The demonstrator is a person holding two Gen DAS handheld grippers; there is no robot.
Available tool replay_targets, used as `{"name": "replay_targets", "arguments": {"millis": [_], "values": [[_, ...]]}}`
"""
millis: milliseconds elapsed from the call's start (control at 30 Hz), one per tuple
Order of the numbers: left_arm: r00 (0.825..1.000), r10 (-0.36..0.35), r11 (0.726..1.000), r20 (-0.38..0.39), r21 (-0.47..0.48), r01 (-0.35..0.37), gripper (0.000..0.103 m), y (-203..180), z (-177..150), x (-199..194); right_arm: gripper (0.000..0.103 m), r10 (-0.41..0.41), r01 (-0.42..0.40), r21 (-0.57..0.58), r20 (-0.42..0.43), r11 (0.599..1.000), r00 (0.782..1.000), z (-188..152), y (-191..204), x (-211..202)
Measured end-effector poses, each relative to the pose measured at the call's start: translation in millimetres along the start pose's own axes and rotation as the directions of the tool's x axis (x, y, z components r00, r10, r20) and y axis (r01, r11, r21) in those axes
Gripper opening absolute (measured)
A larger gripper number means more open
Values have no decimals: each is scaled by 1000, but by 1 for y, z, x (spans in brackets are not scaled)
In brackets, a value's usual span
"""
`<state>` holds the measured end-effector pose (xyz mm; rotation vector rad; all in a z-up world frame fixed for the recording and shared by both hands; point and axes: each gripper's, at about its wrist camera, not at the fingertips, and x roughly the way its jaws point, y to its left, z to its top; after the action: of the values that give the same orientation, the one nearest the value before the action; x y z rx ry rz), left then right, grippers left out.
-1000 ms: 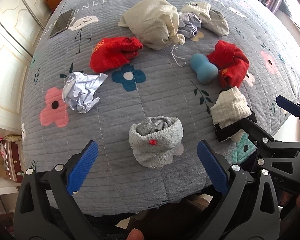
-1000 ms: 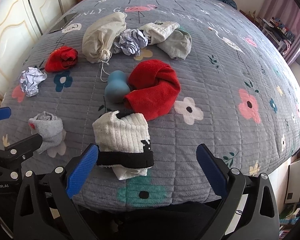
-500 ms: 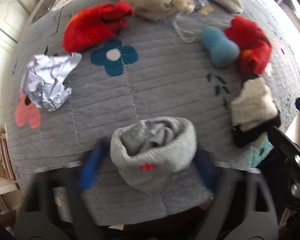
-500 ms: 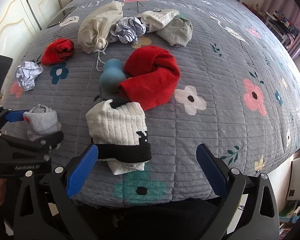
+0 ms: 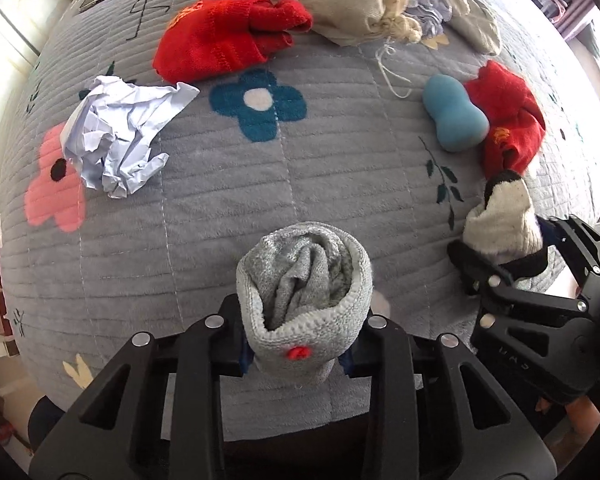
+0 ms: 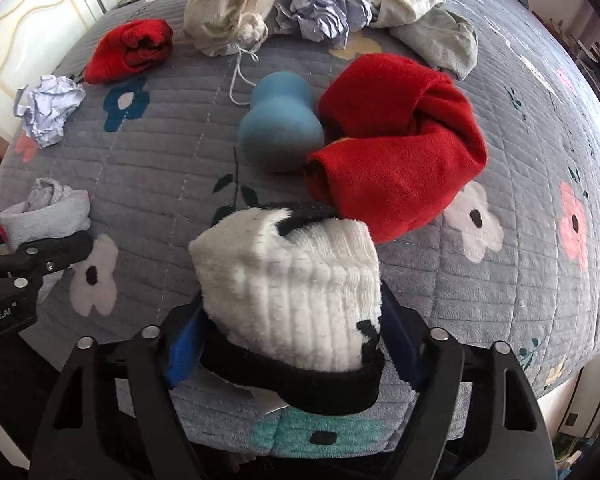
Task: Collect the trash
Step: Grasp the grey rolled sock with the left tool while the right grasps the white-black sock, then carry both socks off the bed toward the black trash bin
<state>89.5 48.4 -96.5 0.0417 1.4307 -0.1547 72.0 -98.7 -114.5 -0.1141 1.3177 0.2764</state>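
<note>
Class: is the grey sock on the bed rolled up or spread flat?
Rolled up: the grey sock forms a bundle, its cuff wrapped around the folds inside.

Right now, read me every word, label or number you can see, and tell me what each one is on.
"Robot.AI", start cut off by the frame edge: body of the left gripper, jaws closing around the grey sock.
Raised letters, too blurred to read: body of the right gripper, jaws closing around the white sock.
Orange stitching, unreadable: red sock.
Nothing else is legible.
</note>
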Motion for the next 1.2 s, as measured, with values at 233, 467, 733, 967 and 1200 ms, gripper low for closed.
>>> {"name": "replay_targets", "arguments": {"millis": [233, 467, 733, 967, 1200], "values": [[1000, 16, 997, 20, 69, -17, 30, -21, -8, -17, 37, 84, -85, 7, 39, 996, 996, -10, -16, -32], [998, 24, 985, 62, 170, -34, 31, -58, -11, -42, 37, 105, -108, 26, 94, 994, 990, -31, -39, -69], [996, 14, 954, 86, 298, -39, 31, -106, -10, -52, 40, 100, -111, 77, 139, 991, 985, -53, -72, -105], [996, -16, 911, 89, 412, -22, 32, -169, -17, -60, 41, 56, -84, 147, 182, 986, 982, -79, -104, -126], [994, -65, 840, 90, 543, 6, 32, -233, -29, -64, 41, -19, -34, 247, 209, 968, 978, -125, -146, -156]]}}
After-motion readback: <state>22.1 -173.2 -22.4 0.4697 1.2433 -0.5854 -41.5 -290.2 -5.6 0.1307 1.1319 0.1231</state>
